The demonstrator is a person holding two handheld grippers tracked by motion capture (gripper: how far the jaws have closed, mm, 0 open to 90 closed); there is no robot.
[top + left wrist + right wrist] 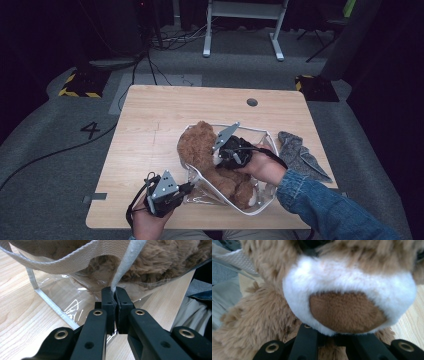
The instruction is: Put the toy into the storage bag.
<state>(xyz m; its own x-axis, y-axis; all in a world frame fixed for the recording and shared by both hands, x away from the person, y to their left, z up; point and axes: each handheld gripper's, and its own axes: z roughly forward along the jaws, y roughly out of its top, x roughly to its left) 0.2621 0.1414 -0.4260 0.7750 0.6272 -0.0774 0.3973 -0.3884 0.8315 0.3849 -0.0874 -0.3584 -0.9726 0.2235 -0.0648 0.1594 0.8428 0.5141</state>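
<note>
A brown teddy bear (197, 145) lies partly inside a clear plastic bag (260, 131) with white trim on the wooden table (145, 125). At the bag's near left corner, my left gripper (190, 187) is shut on the bag's white trim (127, 262), with the jaws (115, 293) pressed together on it. My right gripper (222, 160) reaches into the bag's mouth from the right and sits against the bear. Its jaws (329, 336) are drawn close together, with the tips buried in fur under the bear's white muzzle (347, 280).
A crumpled grey cloth (300, 155) lies on the table right of the bag. A cable hole (252, 102) sits near the far edge. A woven handle strap (67, 261) hangs over the bag's front. The bag's near end reaches almost to the table's front edge.
</note>
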